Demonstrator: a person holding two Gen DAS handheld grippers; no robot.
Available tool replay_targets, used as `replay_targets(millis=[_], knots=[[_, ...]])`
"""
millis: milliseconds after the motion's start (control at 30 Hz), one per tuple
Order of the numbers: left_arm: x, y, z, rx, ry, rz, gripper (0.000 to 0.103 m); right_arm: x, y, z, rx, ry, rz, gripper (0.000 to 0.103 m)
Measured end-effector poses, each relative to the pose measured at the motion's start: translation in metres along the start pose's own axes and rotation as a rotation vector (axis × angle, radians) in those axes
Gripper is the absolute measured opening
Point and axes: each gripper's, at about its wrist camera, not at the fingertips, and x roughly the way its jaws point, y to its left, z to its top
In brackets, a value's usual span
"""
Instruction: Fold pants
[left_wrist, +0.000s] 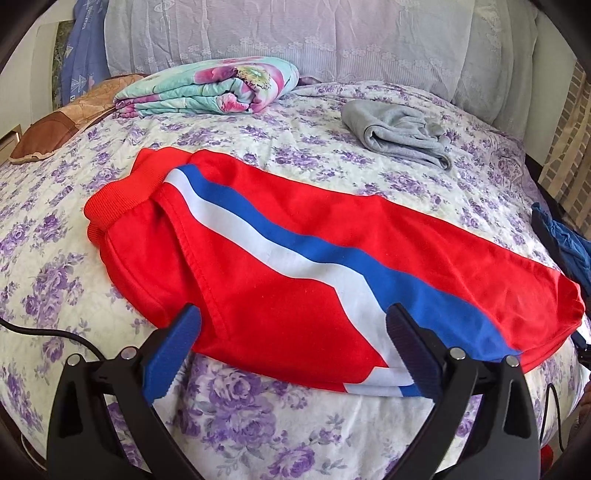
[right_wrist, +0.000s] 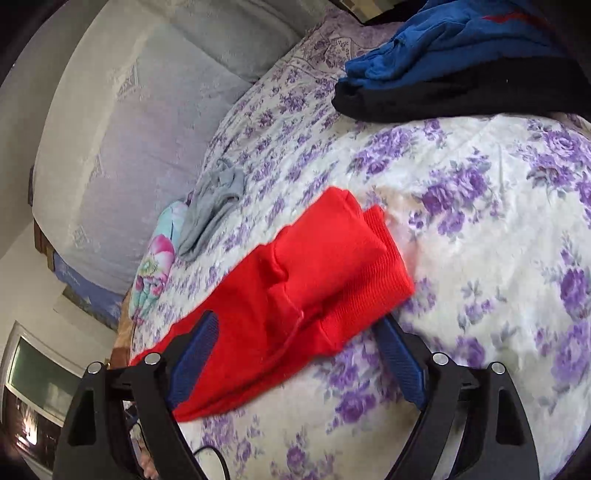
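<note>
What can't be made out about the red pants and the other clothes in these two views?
- Red pants: the underside and layer count are hidden by the top fabric, left wrist view.
- Pants' near part, right wrist view: hidden behind the right tongs.
- Blue garment and black garment: cut off by the upper edge, type unclear.
- Gray garment: bunched and far, type unclear.

A folded floral quilt (left_wrist: 207, 86), grey garment (left_wrist: 397, 133), brown pillow (left_wrist: 55, 129) and blue clothing (right_wrist: 454, 40) lie on the purple-flowered bedspread (left_wrist: 258, 424).
</note>
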Motion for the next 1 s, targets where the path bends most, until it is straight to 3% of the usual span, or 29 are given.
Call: replay_targets(millis=[33,67,100,167,233,333,567,733,833,933,1000], knots=[[-0.001,0.001,0.001,-0.005,0.0,-0.005,0.098,0.001,-0.003,0.002,0.015,-0.023,0.005,0.084],[-0.002,0.001,0.001,-0.009,-0.002,-0.01,0.098,0.002,-0.004,0.003,0.013,-0.047,0.004,0.072],[-0.002,0.002,0.002,-0.011,-0.005,-0.013,0.098,0.001,-0.005,0.004,0.004,-0.068,0.008,0.049],[-0.002,0.003,0.001,-0.008,-0.009,-0.006,0.098,0.001,-0.01,0.005,0.022,-0.092,0.052,0.036],[-0.001,0.006,0.0,-0.012,-0.008,0.003,0.098,-0.001,-0.007,0.005,0.005,-0.104,0.054,0.033],[-0.003,0.012,0.0,-0.028,-0.016,-0.007,0.098,-0.006,0.023,0.006,-0.13,-0.143,0.013,0.032],[-0.027,0.048,0.005,-0.102,-0.081,0.037,0.098,-0.001,0.153,-0.021,-0.625,-0.195,0.002,0.031],[-0.05,0.094,0.008,-0.21,-0.126,0.076,0.098,0.047,0.234,-0.084,-0.964,-0.096,0.021,0.03],[-0.058,0.119,0.007,-0.278,-0.144,0.096,0.098,0.09,0.264,-0.133,-1.144,0.027,0.003,0.024],[-0.062,0.137,0.005,-0.341,-0.151,0.079,0.098,0.125,0.271,-0.174,-1.248,0.181,-0.004,0.024],[-0.063,0.142,0.003,-0.352,-0.149,0.067,0.098,0.118,0.273,-0.178,-1.238,0.191,0.031,0.024]])
